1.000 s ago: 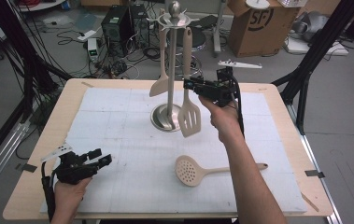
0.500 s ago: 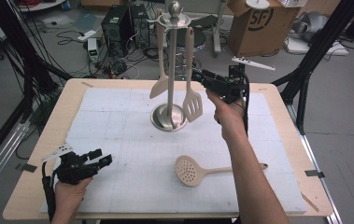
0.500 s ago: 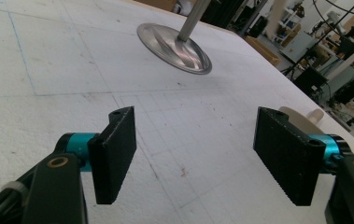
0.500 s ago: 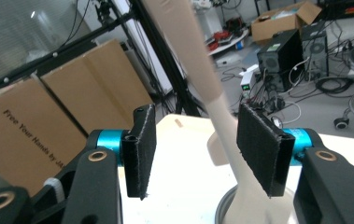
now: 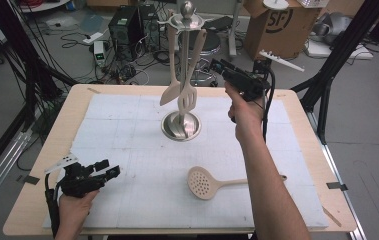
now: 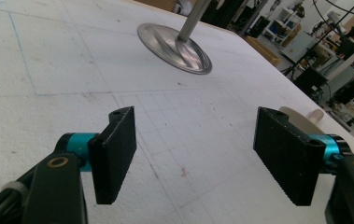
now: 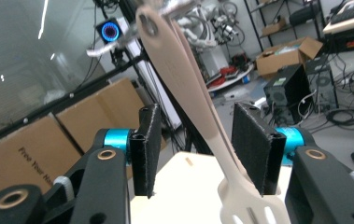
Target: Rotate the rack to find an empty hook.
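Left gripper (image 5: 108,170) rests low at the near-left corner of the white foam mat (image 5: 127,200), jaws spread wide with nothing between them; in the left gripper view they frame bare mat, so this hand looks parked out of the way.

Beige perforated skimmer spoon with a wooden-looking handle (image 5: 203,183) lies flat on the mat near the person's right forearm, apart from the stand; likely waiting its turn to be hung.

Polished steel utensil stand with round base, upright pole and ball top (image 5: 181,126) sits mid-mat. It carries two utensils on its top hooks: a beige slotted turner (image 5: 187,98) and, behind it, a plain beige spatula (image 5: 169,93). Both hang free, blades clear of the base.

Right gripper (image 5: 216,65) is raised beside the hooks. In the right gripper view the turner's handle passes between its jaws, which stand spread, not pinching; contact with the right pad cannot be told. Judgement: turner is hung and released.
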{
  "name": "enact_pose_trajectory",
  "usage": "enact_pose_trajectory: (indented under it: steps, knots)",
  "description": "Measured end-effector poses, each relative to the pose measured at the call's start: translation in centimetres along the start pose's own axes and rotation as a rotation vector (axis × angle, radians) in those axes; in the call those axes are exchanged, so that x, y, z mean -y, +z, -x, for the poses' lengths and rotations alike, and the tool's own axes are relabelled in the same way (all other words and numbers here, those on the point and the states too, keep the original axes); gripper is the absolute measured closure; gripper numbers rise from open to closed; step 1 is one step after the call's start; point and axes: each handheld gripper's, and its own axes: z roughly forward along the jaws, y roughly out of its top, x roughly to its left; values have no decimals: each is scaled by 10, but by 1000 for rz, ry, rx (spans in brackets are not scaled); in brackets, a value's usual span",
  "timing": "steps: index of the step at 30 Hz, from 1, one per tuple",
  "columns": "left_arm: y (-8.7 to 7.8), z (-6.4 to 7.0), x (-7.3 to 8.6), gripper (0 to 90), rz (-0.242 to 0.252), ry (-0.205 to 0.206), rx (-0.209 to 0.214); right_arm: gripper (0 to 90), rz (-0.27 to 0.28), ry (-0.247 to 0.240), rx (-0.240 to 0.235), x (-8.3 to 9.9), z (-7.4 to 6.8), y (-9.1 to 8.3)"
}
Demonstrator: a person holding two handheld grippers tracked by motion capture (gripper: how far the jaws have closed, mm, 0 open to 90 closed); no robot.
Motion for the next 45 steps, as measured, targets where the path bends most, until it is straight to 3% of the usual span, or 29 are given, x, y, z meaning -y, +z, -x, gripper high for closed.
enact_pose_trajectory:
  steps: [8, 12, 23, 29, 34, 39, 45]
  knots:
    - [-2, -1, 0, 306, 1, -4, -3, 826, 31, -22, 47, -13, -8, 9]
    - [-2, -1, 0, 306, 4, -8, -1, 892, 46, -18, 56, -18, -9, 14]
    - [-3, -1, 1, 306, 3, -6, 0, 893, 49, -14, 88, -29, -7, 30]
    - [-5, -1, 1, 319, 10, -8, -1, 896, 60, -38, 77, -33, -14, 41]
    - [-6, -1, 1, 319, 11, -3, -4, 897, 54, -60, 111, -35, -13, 49]
    - [-6, -1, 1, 317, 12, -5, -3, 898, 50, -48, 100, -35, -11, 50]
    - [-6, 0, 1, 299, 13, -4, -7, 898, 40, -69, 81, -34, -17, 50]
